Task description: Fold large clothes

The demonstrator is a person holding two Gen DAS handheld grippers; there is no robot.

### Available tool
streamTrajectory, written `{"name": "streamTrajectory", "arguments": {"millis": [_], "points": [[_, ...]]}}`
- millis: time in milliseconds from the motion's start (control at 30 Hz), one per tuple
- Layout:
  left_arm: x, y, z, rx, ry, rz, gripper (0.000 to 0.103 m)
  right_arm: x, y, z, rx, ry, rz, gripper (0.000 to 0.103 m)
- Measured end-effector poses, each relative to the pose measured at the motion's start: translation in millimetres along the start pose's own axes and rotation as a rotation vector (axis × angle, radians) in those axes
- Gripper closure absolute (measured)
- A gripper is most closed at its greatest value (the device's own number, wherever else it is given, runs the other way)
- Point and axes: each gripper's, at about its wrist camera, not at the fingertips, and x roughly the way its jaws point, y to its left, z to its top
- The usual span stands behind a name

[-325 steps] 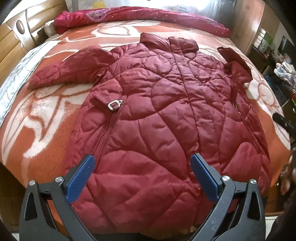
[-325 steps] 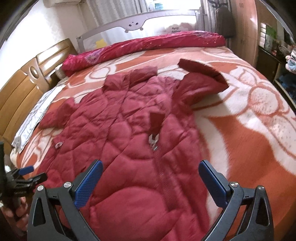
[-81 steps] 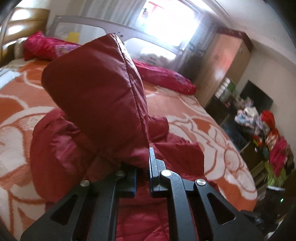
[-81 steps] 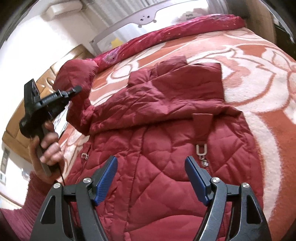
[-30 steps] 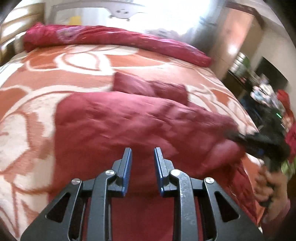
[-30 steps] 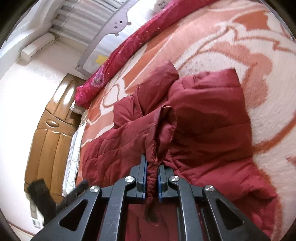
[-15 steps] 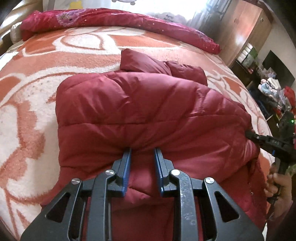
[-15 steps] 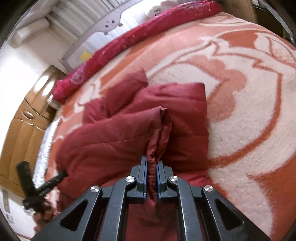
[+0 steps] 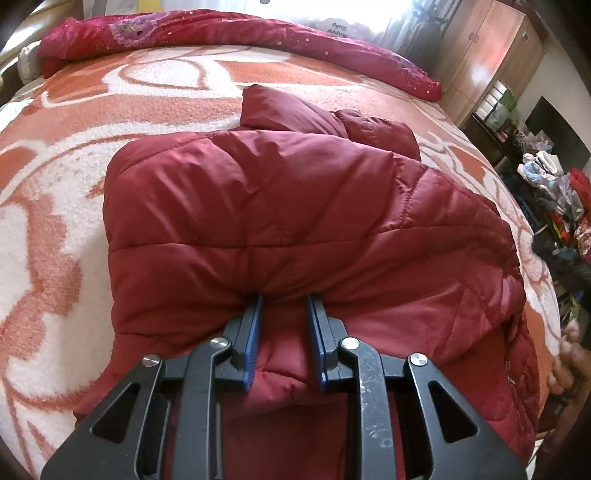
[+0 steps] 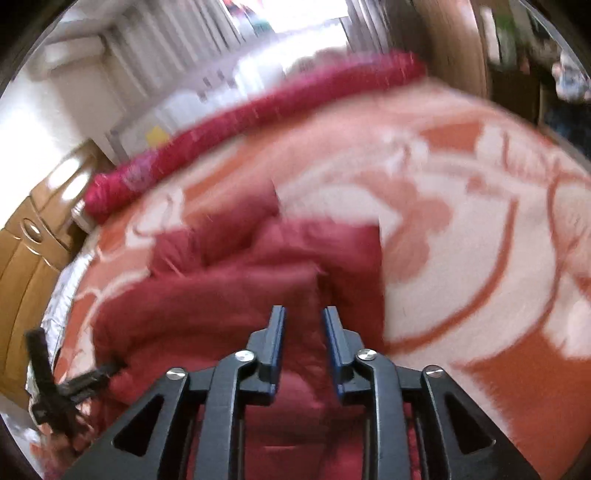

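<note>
A dark red quilted jacket (image 9: 295, 214) lies on the bed with both sleeves folded across its chest and the collar at the far end. My left gripper (image 9: 284, 306) is open by a small gap, its tips against the lower edge of the folded sleeve, holding nothing. The right wrist view is blurred. There the jacket (image 10: 236, 295) lies ahead and my right gripper (image 10: 303, 317) is open by a small gap just above the cloth. The left gripper also shows in the right wrist view (image 10: 85, 380) at the jacket's left edge.
The bed has an orange and white blanket (image 9: 55, 206). A red rolled quilt (image 9: 221, 33) lies along the far end. A wooden headboard (image 10: 33, 243) is at the left. A wardrobe (image 9: 491, 55) and cluttered shelves (image 9: 554, 192) stand to the right.
My right gripper has opened and let go of the sleeve cuff, which now lies on the jacket. My left gripper stays open by a small gap at the folded sleeve's edge.
</note>
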Motion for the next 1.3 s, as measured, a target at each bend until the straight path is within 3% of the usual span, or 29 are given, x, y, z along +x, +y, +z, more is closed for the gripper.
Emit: {"name": "streamTrajectory", "arguments": {"millis": [67, 133, 300, 333, 433, 567, 700, 1000, 1300], "points": [[1, -1, 0, 0.004, 0.0, 0.007, 0.081, 14, 20, -1, -0.062, 0.072, 0.069, 0.071], [0, -1, -1, 0.008, -0.001, 0.01, 0.081, 33, 34, -8, -0.125, 0.131, 0.081, 0.073], [0, -4, -2, 0.008, -0.005, 0.02, 0.081, 75, 21, -30, -0.166, 0.219, -0.047, 0.08], [0, -5, -2, 0.009, -0.004, 0.025, 0.081, 77, 13, -31, -0.157, 0.221, -0.067, 0.085], [-13, -8, -3, 0.006, -0.015, 0.033, 0.081, 77, 0, -32, -0.134, 0.221, -0.108, 0.085], [-34, 1, -8, -0.035, -0.047, 0.014, 0.081, 79, -10, -31, -0.1, 0.247, -0.069, 0.085], [-14, 10, -11, -0.046, 0.021, 0.015, 0.081, 82, -11, -33, -0.079, 0.258, -0.055, 0.085], [-2, 11, -8, -0.032, 0.032, 0.034, 0.081, 82, -10, -31, -0.064, 0.253, -0.037, 0.085], [-5, 9, -9, -0.028, 0.031, 0.037, 0.081, 41, -18, -33, -0.01, 0.212, 0.007, 0.081]]}}
